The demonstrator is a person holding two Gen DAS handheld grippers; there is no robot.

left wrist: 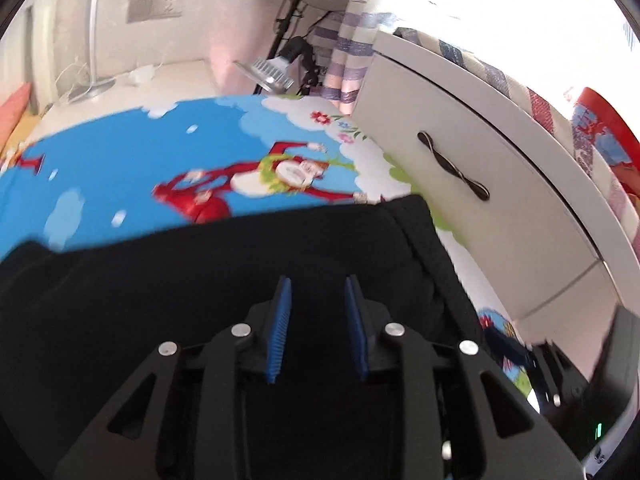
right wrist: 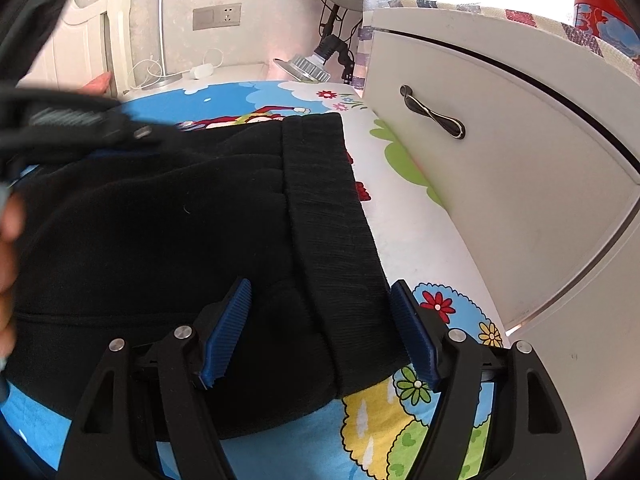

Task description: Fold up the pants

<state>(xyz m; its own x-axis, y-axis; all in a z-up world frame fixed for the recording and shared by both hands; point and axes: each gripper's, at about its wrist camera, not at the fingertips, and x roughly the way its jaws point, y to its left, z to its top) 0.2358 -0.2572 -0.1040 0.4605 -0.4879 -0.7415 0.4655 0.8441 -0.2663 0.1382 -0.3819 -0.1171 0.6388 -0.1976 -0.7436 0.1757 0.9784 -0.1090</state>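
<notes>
Black pants (right wrist: 180,240) lie folded on a colourful cartoon sheet (right wrist: 404,232), with the ribbed waistband (right wrist: 328,216) along their right edge. My right gripper (right wrist: 320,292) is open, its blue pads either side of the waistband near the pants' front corner. My left gripper (left wrist: 316,288) hovers over the pants (left wrist: 200,280) with its blue pads a narrow gap apart and nothing between them. The left gripper also shows blurred in the right wrist view (right wrist: 80,124) at the far left of the pants.
A white cabinet (right wrist: 500,160) with a dark drawer handle (right wrist: 434,118) stands close on the right. A lamp head (right wrist: 304,66) and fan stand are behind the sheet. A wall socket (right wrist: 218,16), cables and a bedpost are at the back.
</notes>
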